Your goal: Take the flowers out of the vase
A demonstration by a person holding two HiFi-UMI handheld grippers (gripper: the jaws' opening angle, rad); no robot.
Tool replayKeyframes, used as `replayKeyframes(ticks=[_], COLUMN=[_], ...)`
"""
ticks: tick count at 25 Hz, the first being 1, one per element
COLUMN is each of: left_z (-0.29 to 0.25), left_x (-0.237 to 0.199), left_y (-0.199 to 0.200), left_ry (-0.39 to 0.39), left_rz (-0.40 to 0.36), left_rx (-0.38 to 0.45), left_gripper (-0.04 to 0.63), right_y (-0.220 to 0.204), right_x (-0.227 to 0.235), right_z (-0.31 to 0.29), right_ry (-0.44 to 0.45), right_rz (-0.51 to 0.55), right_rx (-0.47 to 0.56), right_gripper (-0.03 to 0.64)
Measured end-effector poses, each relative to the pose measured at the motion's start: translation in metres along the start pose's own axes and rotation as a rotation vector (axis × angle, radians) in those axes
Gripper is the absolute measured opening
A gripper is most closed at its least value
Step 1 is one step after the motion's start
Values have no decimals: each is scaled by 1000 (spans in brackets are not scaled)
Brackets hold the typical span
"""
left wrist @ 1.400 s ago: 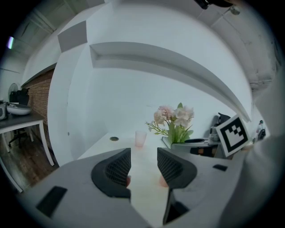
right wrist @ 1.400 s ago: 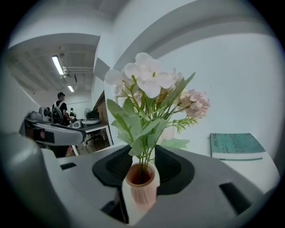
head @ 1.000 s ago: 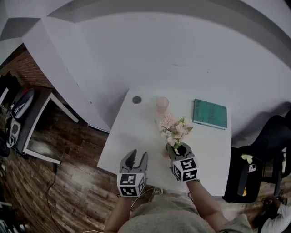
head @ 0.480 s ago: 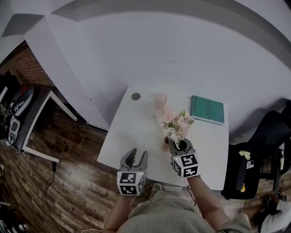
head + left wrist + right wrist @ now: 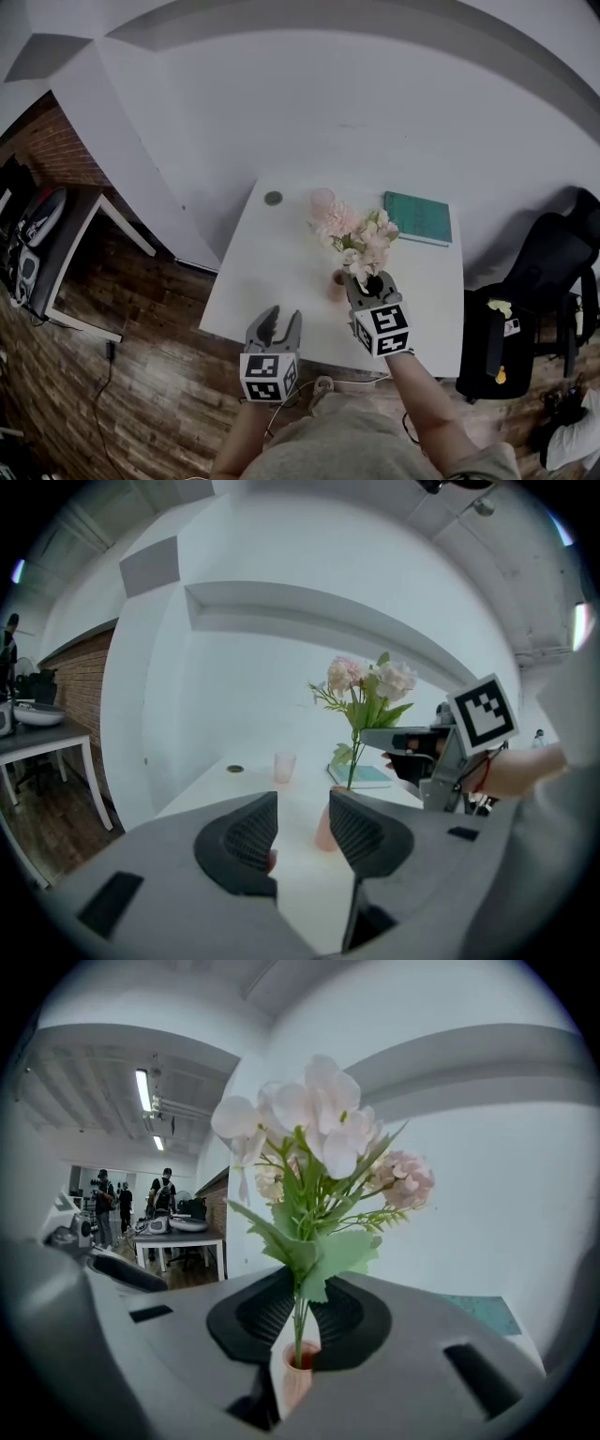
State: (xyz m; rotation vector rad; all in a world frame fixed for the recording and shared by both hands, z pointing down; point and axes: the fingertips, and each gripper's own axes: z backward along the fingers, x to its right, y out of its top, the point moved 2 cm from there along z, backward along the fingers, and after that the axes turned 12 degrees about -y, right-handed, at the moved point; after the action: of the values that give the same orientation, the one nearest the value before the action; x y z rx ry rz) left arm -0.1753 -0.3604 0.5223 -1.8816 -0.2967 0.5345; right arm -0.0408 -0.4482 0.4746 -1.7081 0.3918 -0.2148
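Gripping the flowers [image 5: 319, 1138] now: my right gripper [image 5: 373, 284] has just been closing, and its ribbed pads are clamped on the green stems, low down, under the leaves. The pink and white blooms stand upright above the jaws, directly over the vase [image 5: 323, 832].

That vase, small and pink, stands on the white table [image 5: 272, 272] just below and beside my right gripper's tips. The stem ends come down right to its mouth, and I can't tell whether they're clear of it or a touch inside.

My left gripper [image 5: 284, 321] hangs at the near edge of the table, to the left of the vase and apart from it. Its jaws have just been closing a little, yet they stand wide and grasp nothing. The vase shows through the gap, out beyond the tips, with the pads off it.

Beyond the vase, toward the wall, a pale pink cup [image 5: 322, 199] stands upright. Left of that cup lies a small dark round thing [image 5: 273, 198], too small to make out. A teal book [image 5: 417, 217] lies flat on the far right, well apart from the vase.
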Motion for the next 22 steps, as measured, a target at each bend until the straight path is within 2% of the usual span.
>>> replayKeyframes(ticks=[14,22], left_z=[51,94], left_x=[29,49], left_y=[-16,-25], left_ry=[-20,-8], left_rz=[-39,-48], left_rx=[12,30], left_gripper=[158,155], right_y=[50,56], right_x=[-17,-36], right_z=[55,104], right_ry=[-34,-33], right_rz=[10,2], right_rx=[146,177], right_gripper=[46,44])
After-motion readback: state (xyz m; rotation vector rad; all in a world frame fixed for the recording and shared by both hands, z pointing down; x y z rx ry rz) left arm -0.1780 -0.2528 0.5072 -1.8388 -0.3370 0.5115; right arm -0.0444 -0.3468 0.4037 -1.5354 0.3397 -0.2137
